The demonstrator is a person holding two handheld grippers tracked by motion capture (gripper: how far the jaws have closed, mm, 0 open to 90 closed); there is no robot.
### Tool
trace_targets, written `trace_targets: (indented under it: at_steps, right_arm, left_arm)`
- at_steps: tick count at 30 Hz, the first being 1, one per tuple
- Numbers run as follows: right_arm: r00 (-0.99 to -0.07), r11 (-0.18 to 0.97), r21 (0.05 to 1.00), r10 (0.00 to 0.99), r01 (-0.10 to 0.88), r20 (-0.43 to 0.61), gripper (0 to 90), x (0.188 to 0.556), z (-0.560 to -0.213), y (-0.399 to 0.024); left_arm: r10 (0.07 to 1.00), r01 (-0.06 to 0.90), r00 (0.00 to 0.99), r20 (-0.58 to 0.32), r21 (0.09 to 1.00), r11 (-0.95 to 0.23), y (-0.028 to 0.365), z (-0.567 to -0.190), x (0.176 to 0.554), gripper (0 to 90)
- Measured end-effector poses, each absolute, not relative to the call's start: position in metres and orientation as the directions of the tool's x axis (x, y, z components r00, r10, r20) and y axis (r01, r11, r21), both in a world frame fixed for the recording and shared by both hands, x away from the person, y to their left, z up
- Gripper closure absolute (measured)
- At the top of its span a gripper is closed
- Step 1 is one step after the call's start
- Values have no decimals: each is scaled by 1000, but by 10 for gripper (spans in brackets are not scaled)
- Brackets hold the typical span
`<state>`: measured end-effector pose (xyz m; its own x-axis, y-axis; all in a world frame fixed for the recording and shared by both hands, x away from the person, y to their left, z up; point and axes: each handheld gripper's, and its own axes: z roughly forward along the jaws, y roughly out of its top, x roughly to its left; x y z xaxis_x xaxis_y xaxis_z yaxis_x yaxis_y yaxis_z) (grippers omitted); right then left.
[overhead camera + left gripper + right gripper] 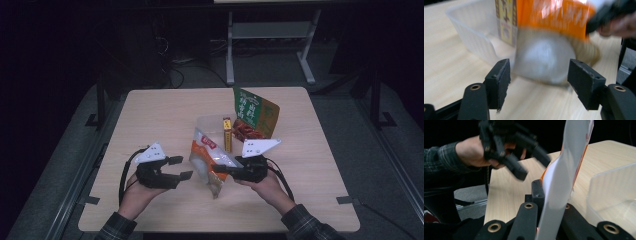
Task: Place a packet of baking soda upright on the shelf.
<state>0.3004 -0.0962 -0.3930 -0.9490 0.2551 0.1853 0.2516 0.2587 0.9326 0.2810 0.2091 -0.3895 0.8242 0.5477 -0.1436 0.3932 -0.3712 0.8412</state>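
- Right hand-held gripper (218,168) is pinching the orange-and-white snack pouch (206,159) by its edge, jaws pressed flat on the film. In the right gripper view the pouch (560,182) stands up tall out of the jaws.
- The pouch is the landmark here: it sits near the middle of the worktop (150,115), on the person's side, its bottom end near the wood; can't tell if it actually touches.
- Left hand-held gripper (181,168) is just to the left of the pouch, jaws spread and nothing between the pads. In the left gripper view the pouch (549,50) is right ahead of the open jaws, blurry, not touching either pad.
- Directly behind the pouch is a clear plastic tray (212,125), looks like it's touching or nearly so.
- A slim yellow box (227,134) stands upright just behind and right of the pouch, at the tray.
- Further back and to the right of the pouch there's a green-and-red snack bag (252,120) standing up, tilted a bit.
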Motion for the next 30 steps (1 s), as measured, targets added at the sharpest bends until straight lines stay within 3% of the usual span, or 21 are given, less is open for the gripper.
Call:
trace_targets:
  at_steps: [5,15,30]
  right_arm:
    - [-953,271,936,262,223,152,900,299,-383,-104]
    - [-951,288,938,289,194,108,900,305,-361,-115]
    - [-936,270,947,344,174,74,900,331,-333,-124]
  left_arm:
    - [553,428,817,-164,815,-390,214,-408,270,287]
    - [528,410,844,-96,751,-518,211,-433,262,182]
    - [507,407,857,-91,724,-557,207,-442,266,168]
